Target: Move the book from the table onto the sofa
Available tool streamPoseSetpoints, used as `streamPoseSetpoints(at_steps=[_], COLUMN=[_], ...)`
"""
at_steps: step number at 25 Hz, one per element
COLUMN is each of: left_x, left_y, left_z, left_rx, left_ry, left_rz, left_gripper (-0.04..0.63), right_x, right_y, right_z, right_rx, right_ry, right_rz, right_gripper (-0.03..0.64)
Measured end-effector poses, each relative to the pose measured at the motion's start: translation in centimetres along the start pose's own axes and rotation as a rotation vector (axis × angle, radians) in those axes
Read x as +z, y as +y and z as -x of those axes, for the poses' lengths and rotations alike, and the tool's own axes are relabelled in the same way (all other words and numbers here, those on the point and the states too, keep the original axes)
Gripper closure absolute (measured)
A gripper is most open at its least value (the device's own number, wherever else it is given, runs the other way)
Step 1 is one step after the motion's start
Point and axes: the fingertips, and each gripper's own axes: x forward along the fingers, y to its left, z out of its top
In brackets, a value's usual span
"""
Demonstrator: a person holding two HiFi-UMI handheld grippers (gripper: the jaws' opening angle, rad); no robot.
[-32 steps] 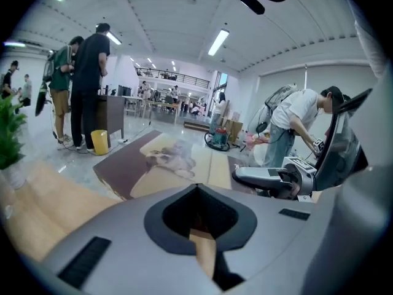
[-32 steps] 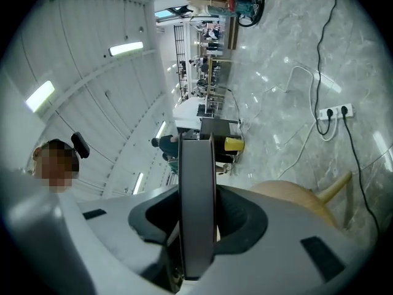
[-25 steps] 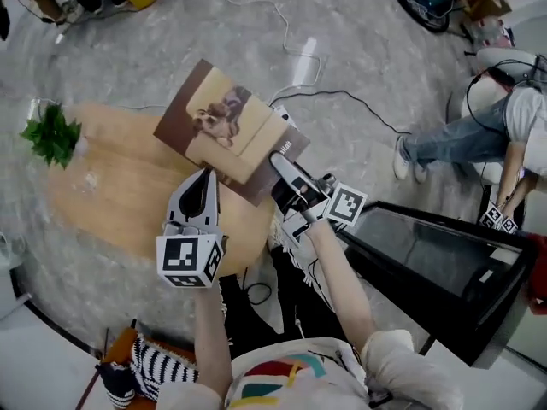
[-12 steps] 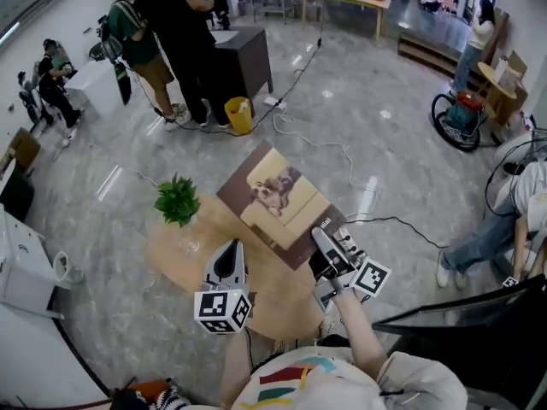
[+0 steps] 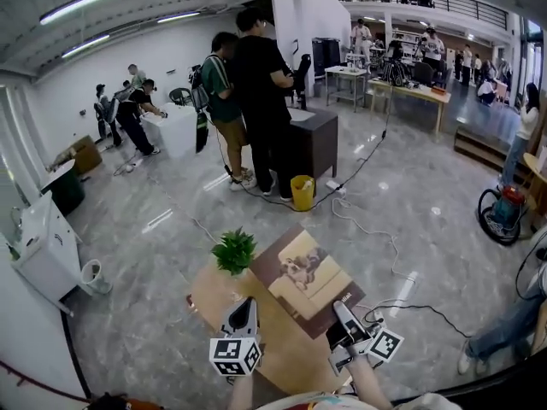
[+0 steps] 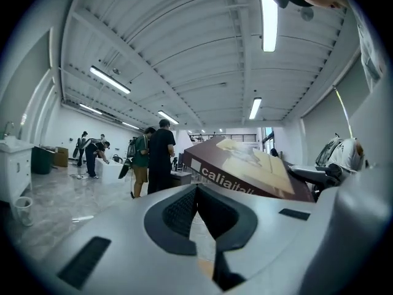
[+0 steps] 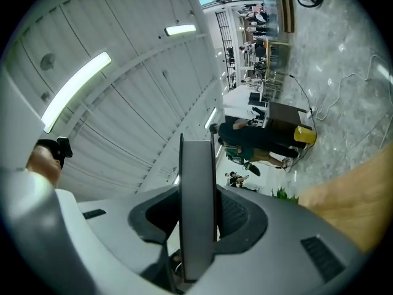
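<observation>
The brown book, with a dog picture on its cover, hangs tilted above the round wooden table. My right gripper is shut on the book's near right corner. In the right gripper view the book stands edge-on between the pads, which press on both its faces. My left gripper floats left of the book, apart from it, shut with nothing in it. The left gripper view has the left gripper in front and the book's spine up to the right. No sofa is in sight.
A small green plant stands on the table's far edge. Beyond it are a yellow bin, a dark cabinet, two standing people and cables on the grey floor. A red machine sits far right.
Both grippers have risen, and the book has gone up with the right one, off the table. The head view has swung up from the table to the room.
</observation>
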Motion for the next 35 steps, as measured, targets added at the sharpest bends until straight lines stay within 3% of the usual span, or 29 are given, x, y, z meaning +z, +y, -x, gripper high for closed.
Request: streamPoseSetpoints(at_steps=[7,10,13,15,20,24,27,31,35], left_x=[0.3,-0.5,-2.8,-4.0,-4.0,-2.0,-1.1,-1.2,-2.4], left_y=[1.3,2.1,3.6,4.0,2.2,-2.9,-9.2,-22.3,-35.6], left_z=[1.2,1.7,1.9,1.8,1.2,0.3,0.0,1.6,9.3], left_rx=[0.003,-0.019,-0.039,-0.08,-0.214,-0.369,-0.503,-0.793,-1.109], left_ry=[-0.033,-0.026,-0.016,0.003,0.031,-0.002,-0.019,0.004,0.047], left_rz=[0.014,0.02,0.078,0.117,0.105,0.075,0.065,0.034,0.001], left_gripper=[0.589,0.589,0.589,0.589,0.589,0.589,0.589,0.589,0.589], right_x=[-0.7,-1.8,-3.0,-3.6,-5.3,-3.7,-1.2,0.8,-2.2], right_y=[1.5,1.3,0.3,1.5,5.2,7.9,10.9,16.9,24.5], right_z=[-1.0,-0.8,-0.3,-0.5,3.0,7.6,12.9,24.2,37.3], right_rx=[0.022,-0.007,-0.063,-0.07,-0.091,-0.139,-0.16,-0.243,-0.369], right_ry=[0.014,-0.001,0.0,-0.029,-0.134,-0.262,-0.388,-0.637,-0.902], right_rz=[0.044,0.057,0.119,0.138,0.143,0.215,0.288,0.43,0.541], right_gripper=[0.46,0.46,0.46,0.46,0.46,0.46,0.46,0.46,0.46])
